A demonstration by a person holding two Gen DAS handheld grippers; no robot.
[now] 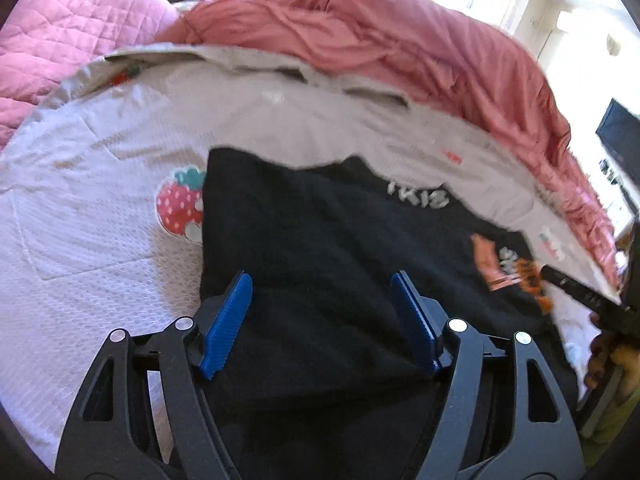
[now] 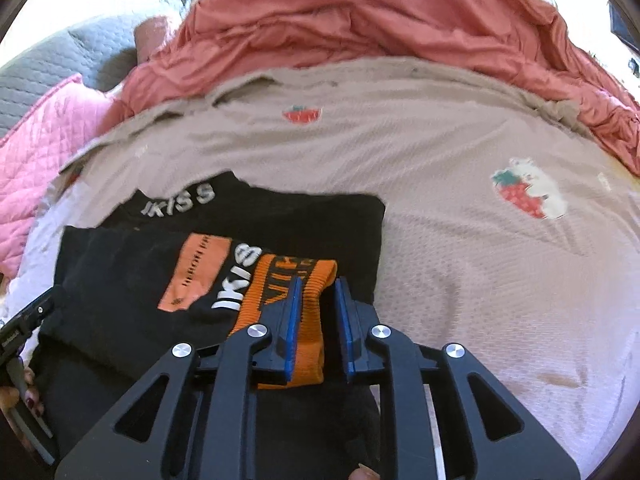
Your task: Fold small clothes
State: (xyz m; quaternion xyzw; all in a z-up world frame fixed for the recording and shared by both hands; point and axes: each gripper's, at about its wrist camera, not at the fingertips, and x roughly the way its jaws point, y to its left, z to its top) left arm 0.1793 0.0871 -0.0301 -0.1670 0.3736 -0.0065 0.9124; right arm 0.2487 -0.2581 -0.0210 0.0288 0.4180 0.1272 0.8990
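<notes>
On the bed, a black garment (image 1: 320, 248) lies spread over a pale sheet (image 2: 460, 208) printed with strawberries. White letters run along the garment's far edge, and an orange patch sits beside more white lettering on the fold nearer the right hand. An orange ribbed cuff (image 2: 288, 300) with dark lettering rests on top of the black cloth.

The right gripper (image 2: 316, 280) points down at that cuff. Its blue jaws stand only a little apart, one on each side of the orange band, with a thin gap showing on the right side, so they are not pinching it.

The left gripper (image 1: 322, 280) hovers over the plain black part of the garment, to the left of the patch. Its jaws are spread wide with nothing held between them.

A rumpled salmon-pink blanket (image 2: 380, 16) is heaped along the far side of the bed, and a pink quilted cover (image 1: 68, 32) lies at the far left.
</notes>
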